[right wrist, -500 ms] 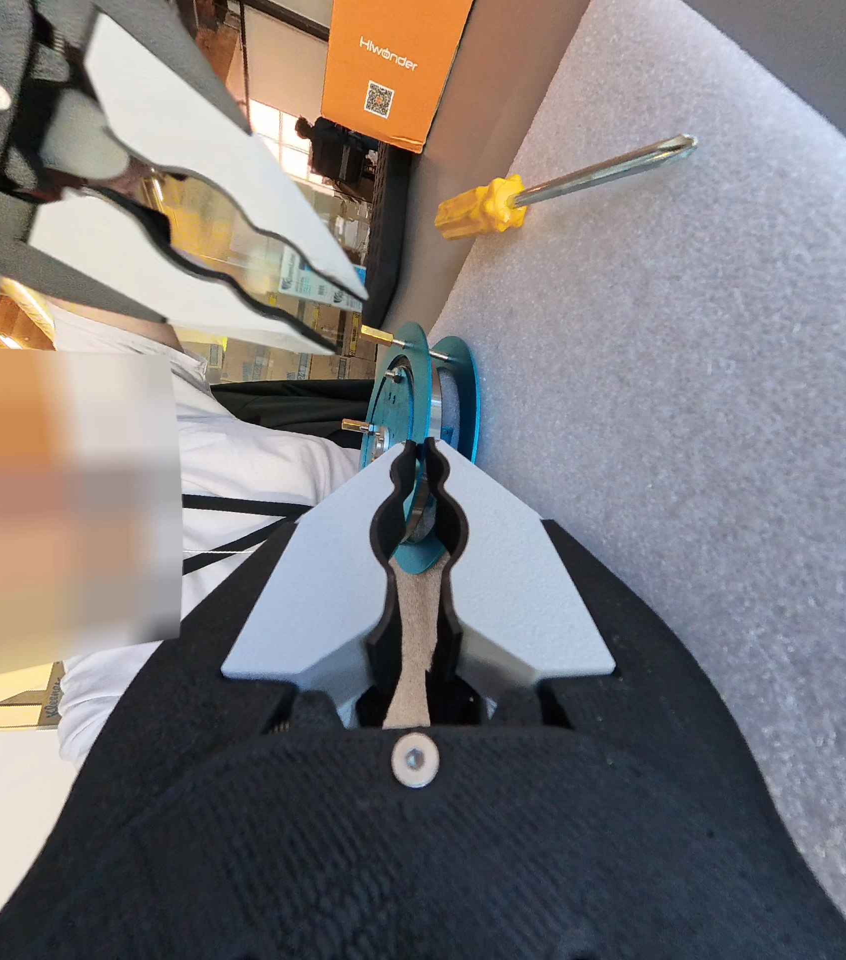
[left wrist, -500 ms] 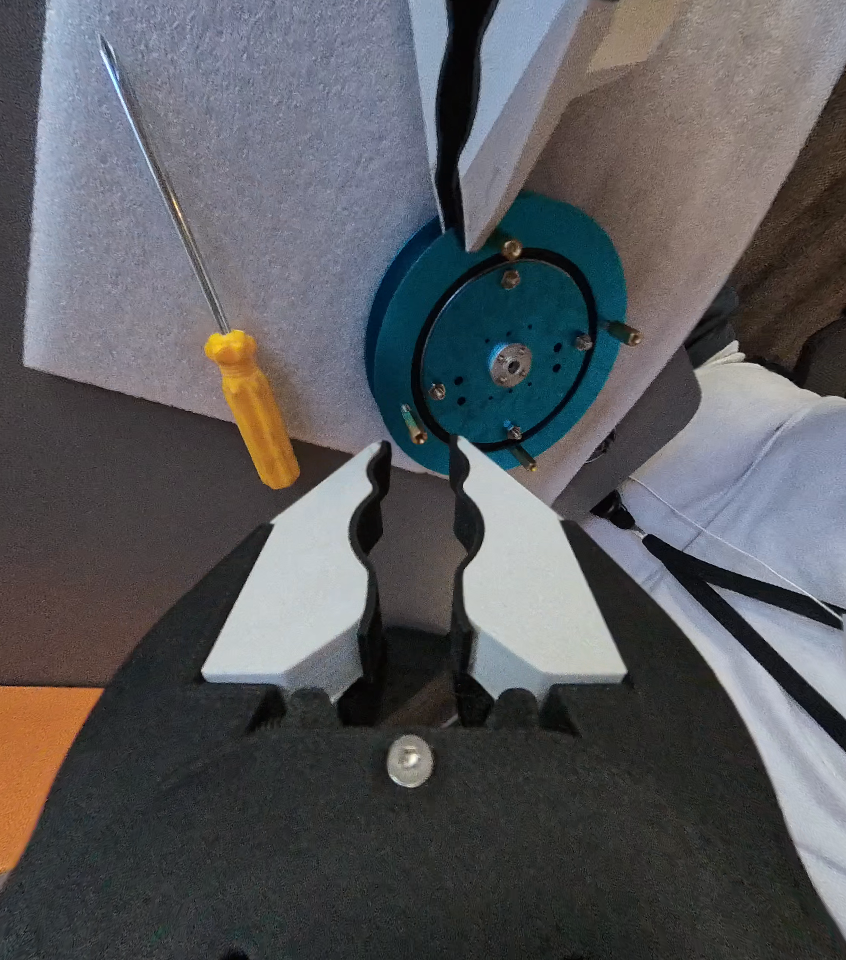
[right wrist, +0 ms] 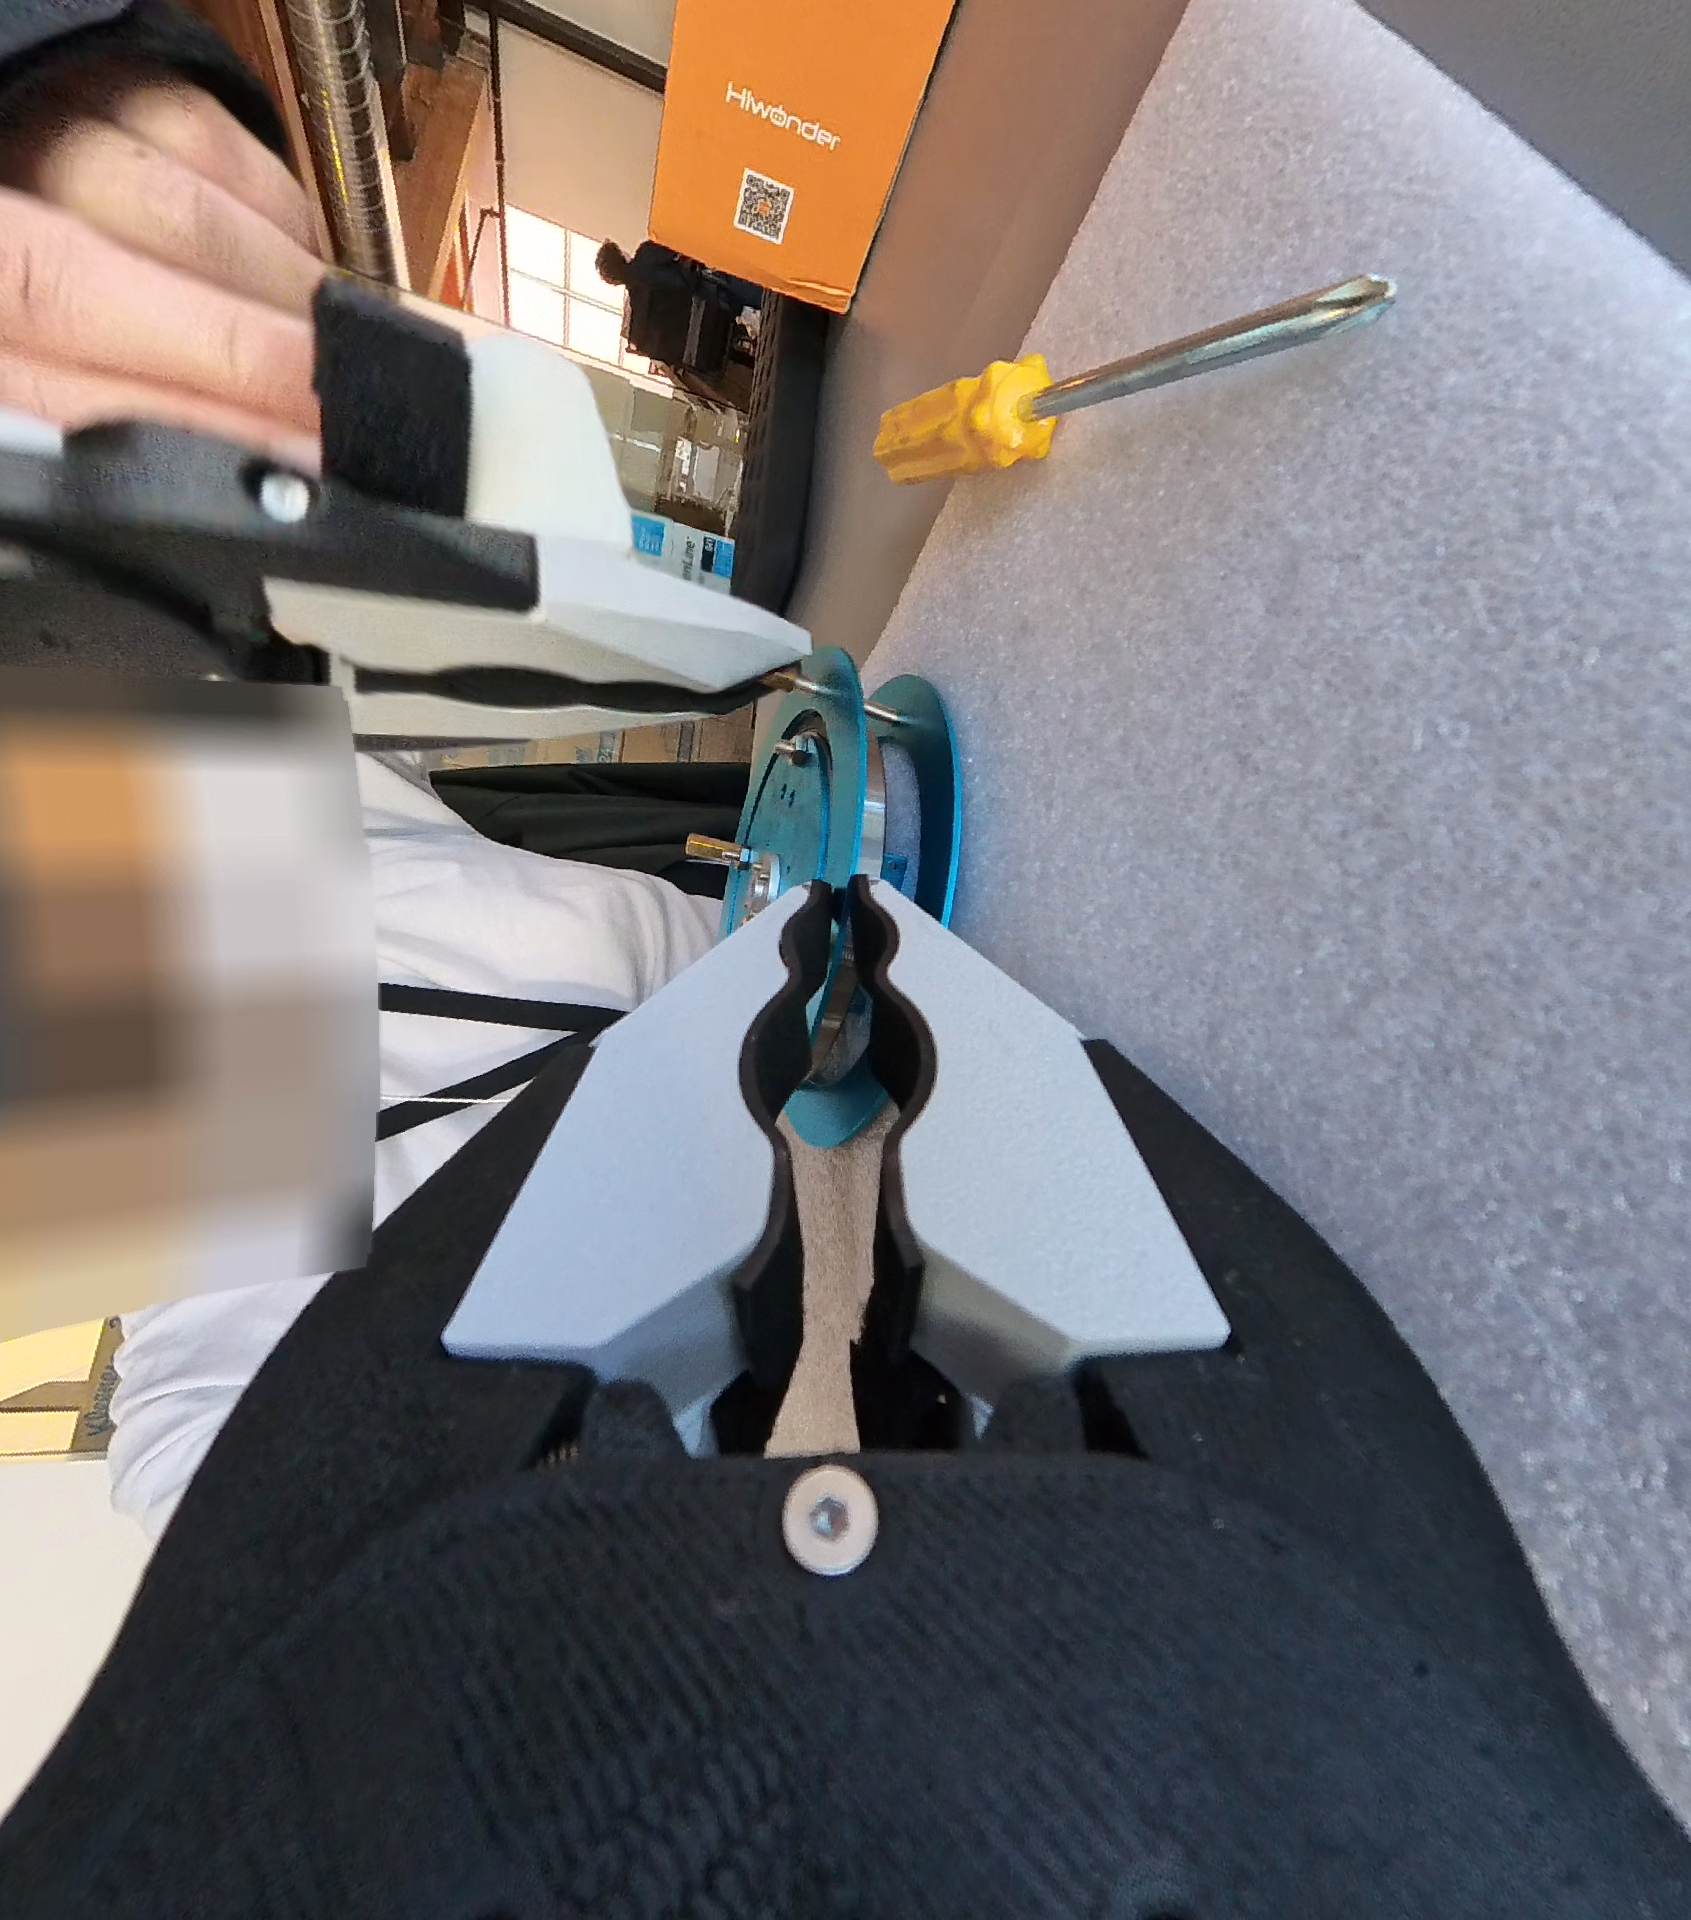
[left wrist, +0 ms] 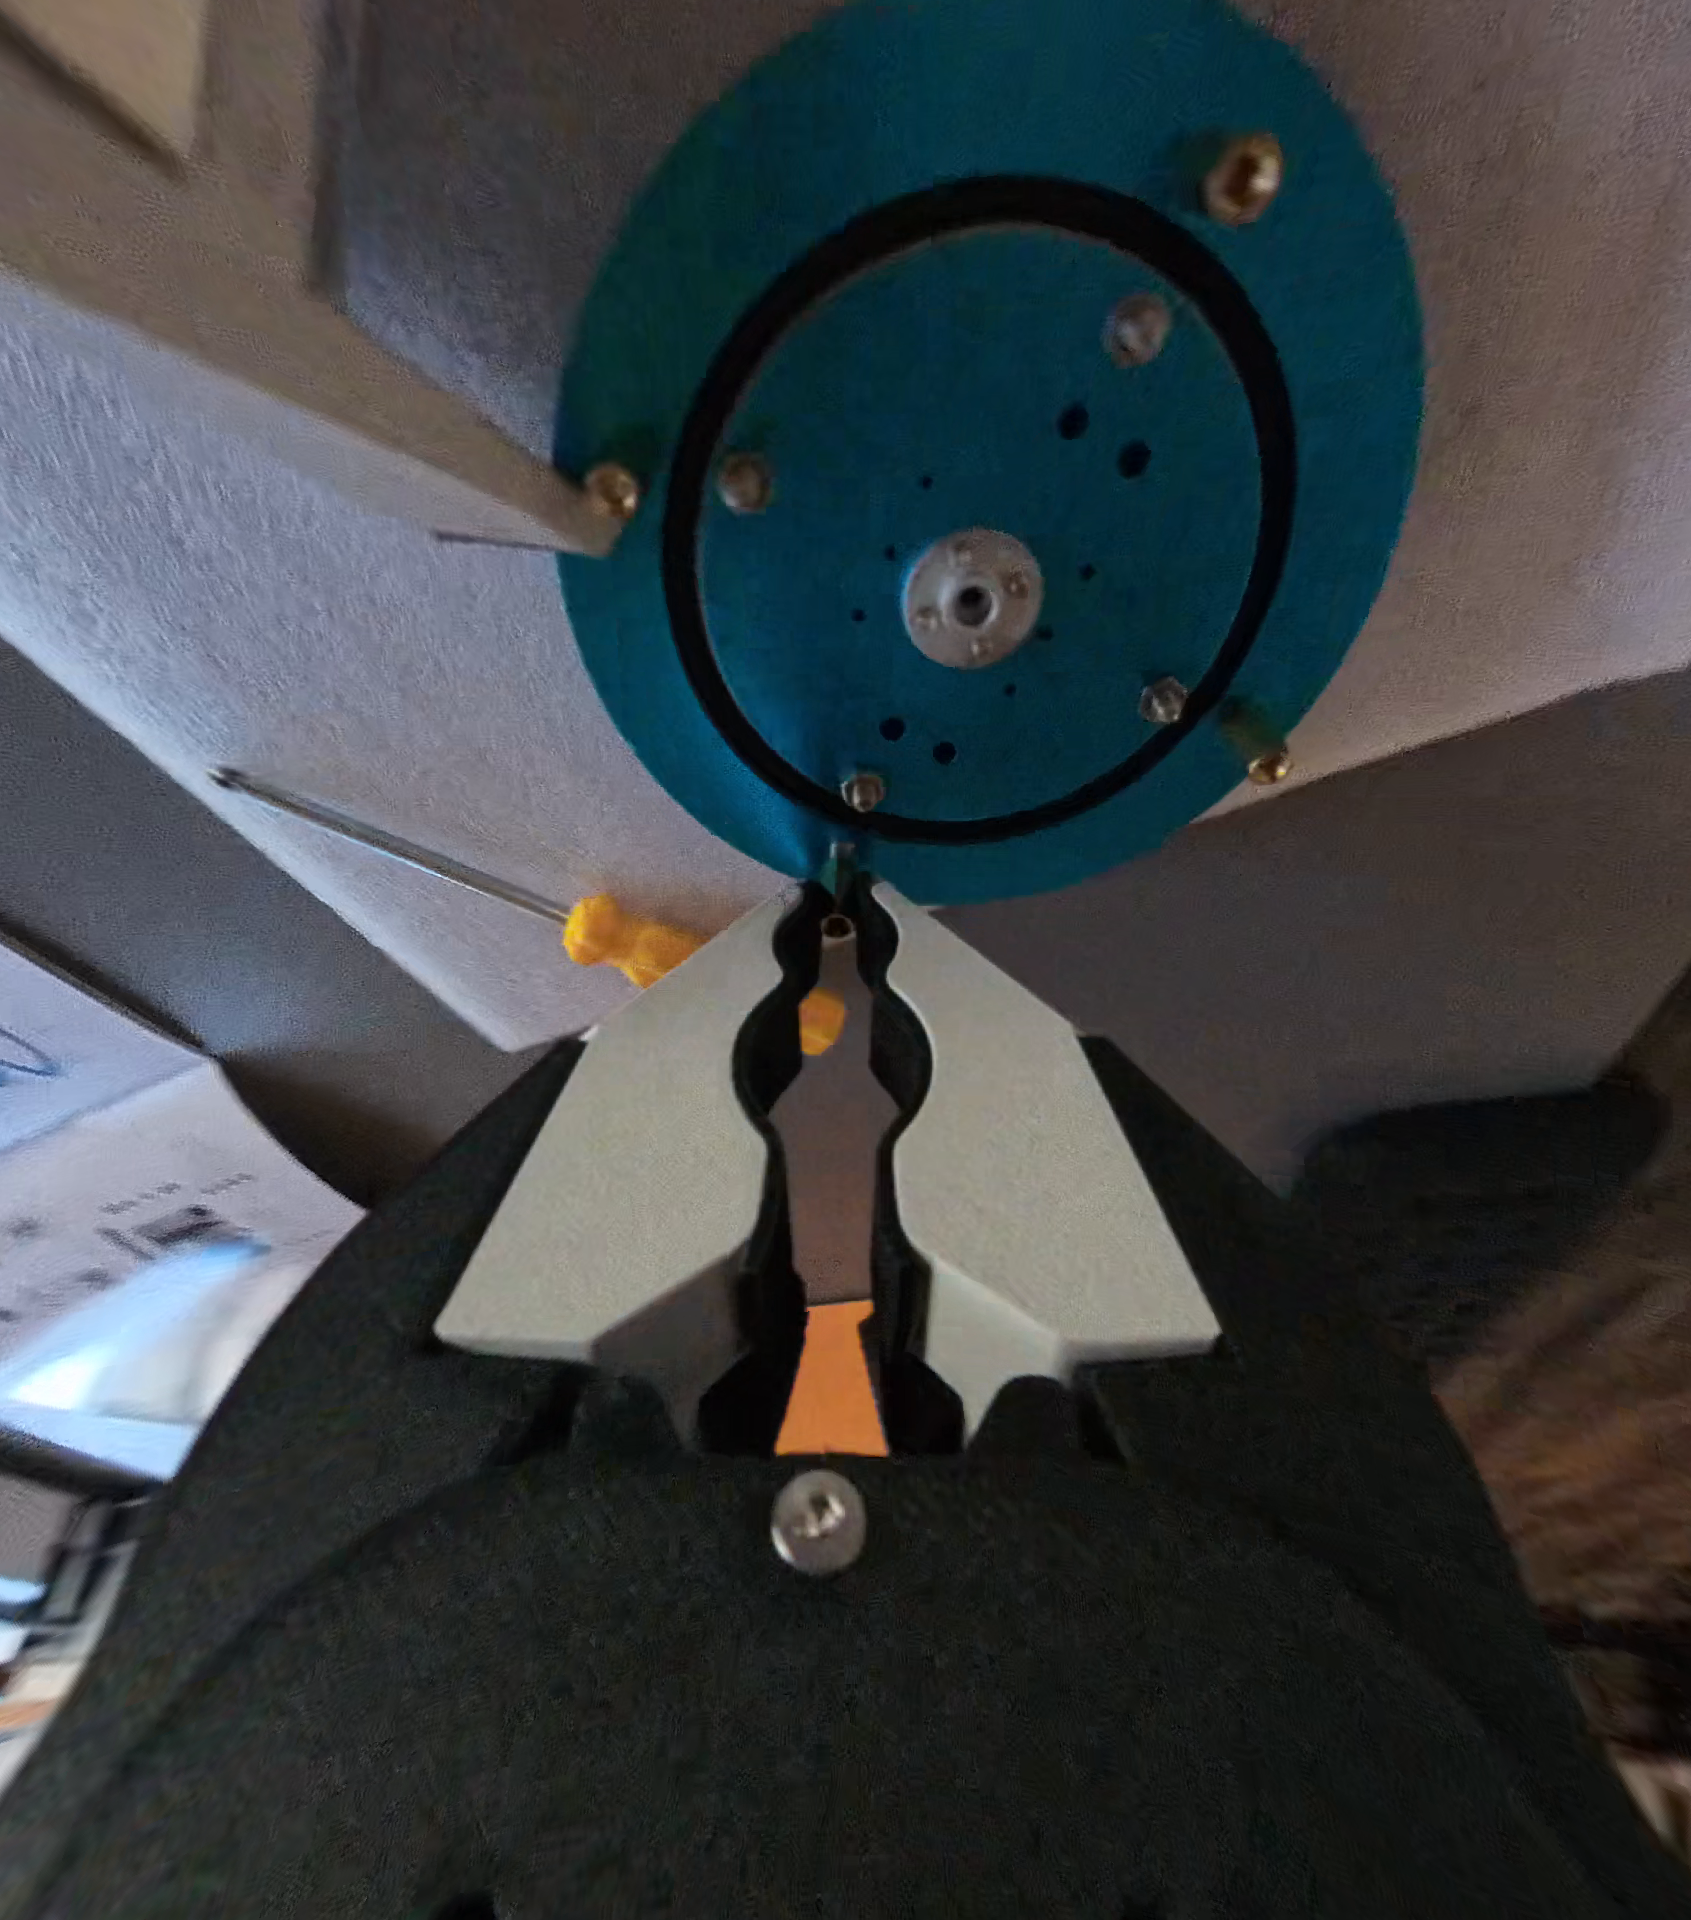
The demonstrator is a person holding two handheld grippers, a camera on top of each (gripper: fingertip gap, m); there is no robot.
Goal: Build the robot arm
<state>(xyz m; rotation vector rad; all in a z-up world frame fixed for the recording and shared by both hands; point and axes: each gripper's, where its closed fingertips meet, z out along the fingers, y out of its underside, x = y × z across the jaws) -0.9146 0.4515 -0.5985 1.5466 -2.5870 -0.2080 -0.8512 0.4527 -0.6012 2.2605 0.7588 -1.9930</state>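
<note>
The blue disc assembly (left wrist: 986, 447) stands on edge on the grey foam sheet (right wrist: 1392, 831), and it now fills much more of your left view than before. Your left gripper (left wrist: 836, 914) has moved in and closed on a brass standoff (left wrist: 836, 925) at its rim. Your right gripper (right wrist: 846, 904) still clamps the disc's edge, held level beside it. A yellow-handled screwdriver (right wrist: 966, 431) lies well apart on the foam.

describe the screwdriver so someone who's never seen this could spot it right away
Start at the grey foam sheet that covers most of the surface. Past the teal disc assembly, near the sheet's edge, the screwdriver lies flat. Its stubby yellow fluted handle and long bare metal shaft are the only yellow thing on the foam.
</note>
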